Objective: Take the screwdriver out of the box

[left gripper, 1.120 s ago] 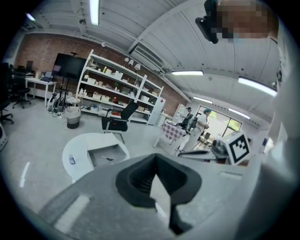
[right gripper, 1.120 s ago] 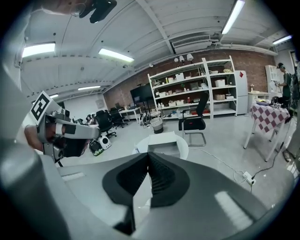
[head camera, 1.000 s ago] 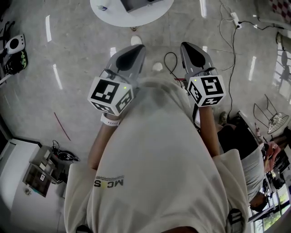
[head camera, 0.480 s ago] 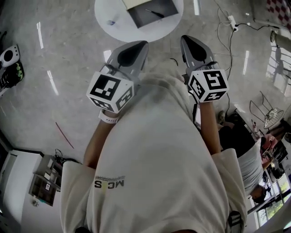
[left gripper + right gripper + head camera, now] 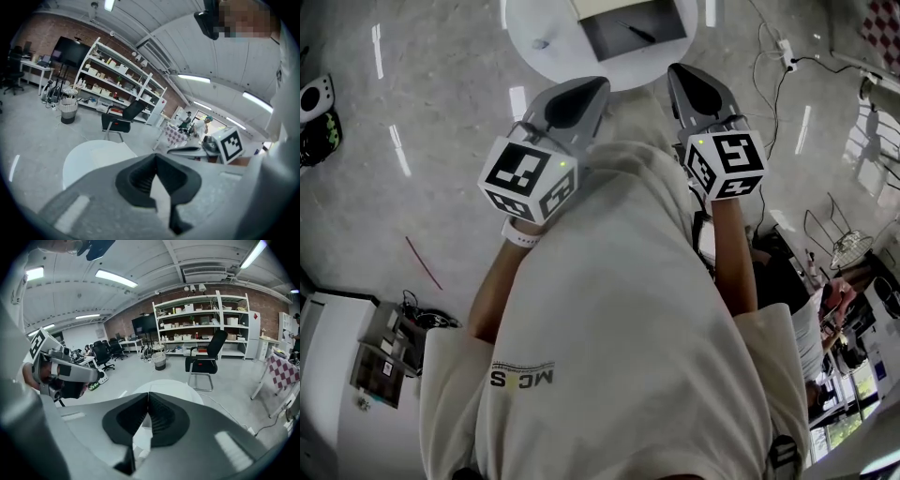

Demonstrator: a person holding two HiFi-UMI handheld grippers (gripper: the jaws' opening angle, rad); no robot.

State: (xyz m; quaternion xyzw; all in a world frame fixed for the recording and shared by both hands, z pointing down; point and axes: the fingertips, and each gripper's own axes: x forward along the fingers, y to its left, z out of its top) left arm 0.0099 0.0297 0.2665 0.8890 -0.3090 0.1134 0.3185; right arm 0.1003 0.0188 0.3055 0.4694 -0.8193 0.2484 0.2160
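Evidently just approaching: left gripper [image 5: 592,90] and right gripper [image 5: 680,75] sit near the chest, jaws together, empty. The screwdriver [image 5: 637,33] lies in the box [image 5: 609,43] on the table [image 5: 558,66], top centre, well ahead.

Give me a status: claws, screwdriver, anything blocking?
Left claw shut, empty; right claw shut, empty. Screwdriver lying in the open box on the round table ahead, untouched. Path looks clear.
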